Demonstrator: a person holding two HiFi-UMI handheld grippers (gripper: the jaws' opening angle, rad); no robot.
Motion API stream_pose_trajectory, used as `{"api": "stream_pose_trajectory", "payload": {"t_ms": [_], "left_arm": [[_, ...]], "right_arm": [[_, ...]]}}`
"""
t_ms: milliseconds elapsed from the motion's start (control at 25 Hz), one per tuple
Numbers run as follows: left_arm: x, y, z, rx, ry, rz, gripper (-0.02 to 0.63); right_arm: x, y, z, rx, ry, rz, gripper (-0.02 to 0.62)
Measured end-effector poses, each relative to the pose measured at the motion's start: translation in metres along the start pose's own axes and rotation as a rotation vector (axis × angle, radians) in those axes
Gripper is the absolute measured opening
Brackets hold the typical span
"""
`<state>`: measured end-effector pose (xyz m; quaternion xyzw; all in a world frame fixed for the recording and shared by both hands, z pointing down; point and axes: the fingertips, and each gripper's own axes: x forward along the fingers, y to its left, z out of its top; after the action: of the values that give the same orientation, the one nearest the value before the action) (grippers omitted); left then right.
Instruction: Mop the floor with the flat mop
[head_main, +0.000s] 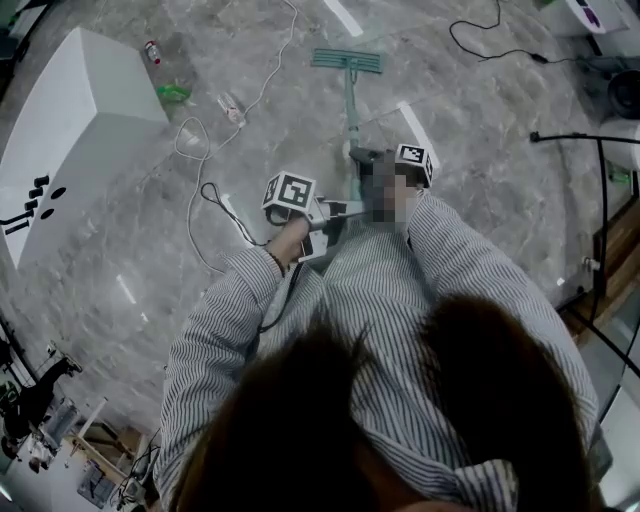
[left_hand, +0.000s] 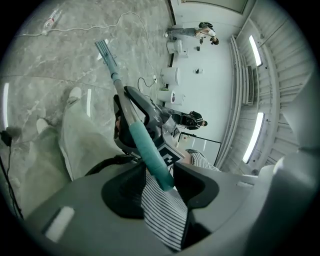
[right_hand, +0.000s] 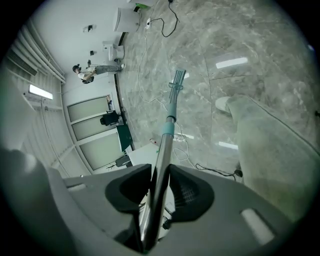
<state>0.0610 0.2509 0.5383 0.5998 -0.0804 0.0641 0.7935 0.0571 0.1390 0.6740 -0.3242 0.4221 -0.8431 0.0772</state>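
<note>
Teal flat mop (head_main: 347, 61), head on marble floor (head_main: 480, 120), upper centre of frame. Handle's teal end clamped in left gripper (left_hand: 161, 176); metal shaft clamped in right gripper (right_hand: 158, 192), nearer mop head.

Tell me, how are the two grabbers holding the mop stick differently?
The left gripper clamps the stick's teal padded end, while the right gripper clamps the bare metal pole. The right gripper sits nearer the mop head, and the left gripper holds the very tip, farthest from it. Both are shut on the same mop handle.
</note>
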Motion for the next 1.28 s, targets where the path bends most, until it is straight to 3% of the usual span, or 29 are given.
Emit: {"api": "stream_pose_trajectory", "payload": {"t_ms": [120,360,560,720,1280], "left_arm": [[0.003,0.0,-0.017,-0.018,0.007,-0.028,0.172],[0.002,0.0,-0.014,-0.06,-0.05,-0.093,0.172],[0.003,-0.004,-0.012,-0.054,-0.083,-0.108,0.173],[0.003,-0.006,-0.012,-0.043,-0.088,-0.1,0.178],[0.014,-0.002,-0.015,-0.052,-0.079,-0.078,0.175]], "right_arm": [[-0.009,-0.011,-0.013,0.008,0.032,-0.012,0.115],[-0.007,-0.01,-0.014,0.073,0.024,0.031,0.115],[-0.008,-0.006,-0.013,0.054,0.052,0.065,0.117],[-0.009,-0.005,-0.014,0.056,0.047,0.09,0.12],[-0.017,-0.005,-0.017,0.062,0.046,0.06,0.118]]}}
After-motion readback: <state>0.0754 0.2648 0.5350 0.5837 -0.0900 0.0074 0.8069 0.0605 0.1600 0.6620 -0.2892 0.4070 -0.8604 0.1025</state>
